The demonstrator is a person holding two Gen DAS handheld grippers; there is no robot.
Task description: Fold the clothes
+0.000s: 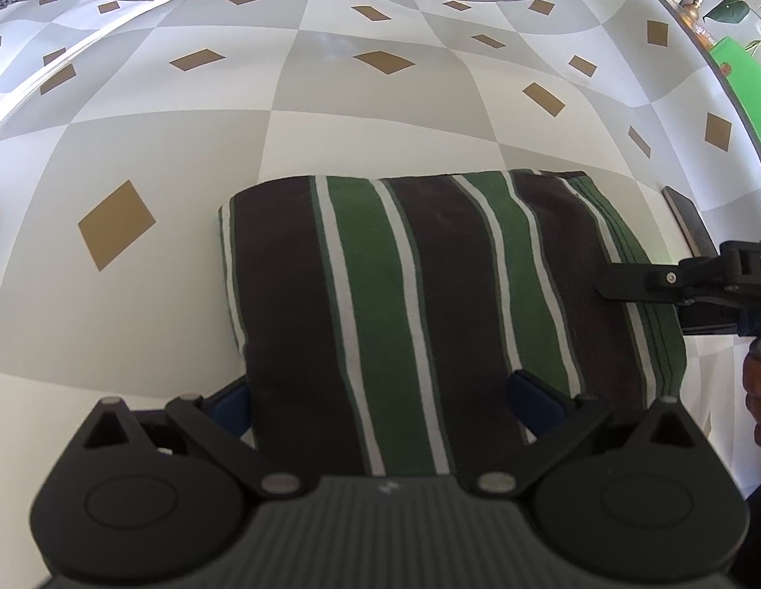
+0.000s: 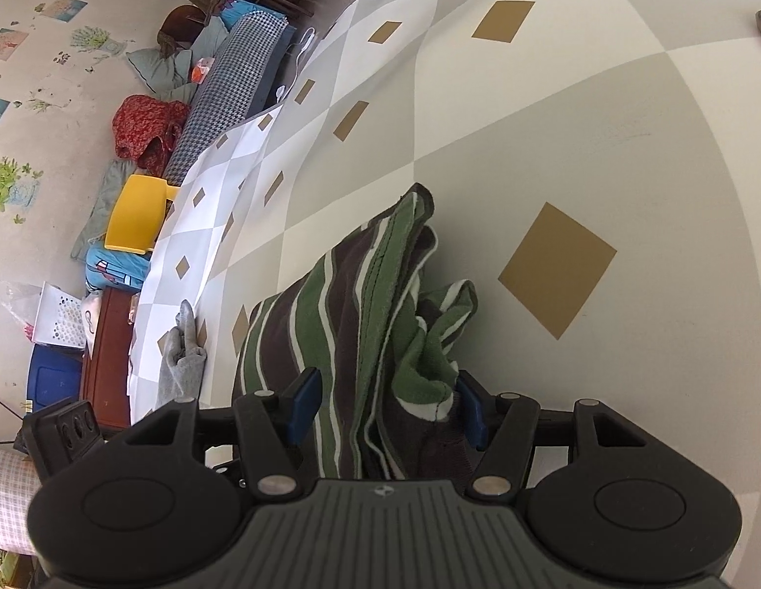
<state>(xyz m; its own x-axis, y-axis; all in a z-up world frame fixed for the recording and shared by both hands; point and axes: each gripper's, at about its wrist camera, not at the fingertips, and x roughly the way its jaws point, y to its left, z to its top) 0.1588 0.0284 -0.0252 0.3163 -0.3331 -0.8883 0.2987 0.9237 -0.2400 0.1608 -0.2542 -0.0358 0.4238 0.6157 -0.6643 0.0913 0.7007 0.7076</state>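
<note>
A chequered grey-and-white cloth with tan diamonds covers the bench (image 1: 380, 98), in a lived-in room with clutter along the far wall. On it lies the striped garment (image 1: 429, 294), brown, green and white, gathered into a compact, roughly rectangular bundle of several layers. The left tongs (image 1: 395, 407) stand wide, their blue pads either side of the bundle's near edge, with cloth filling the gap; whether they press it cannot be told. The right tongs (image 2: 385, 407) come in from the bundle's right end and have closed on its stacked, layered edge (loose folds spill out beside one pad). The stripes run away from the left tongs and across the line of the right. Judgement: the bundle lies directly ahead of both tongs, so either arm is equally near; this fits a further fold or a finished bundle.
</note>
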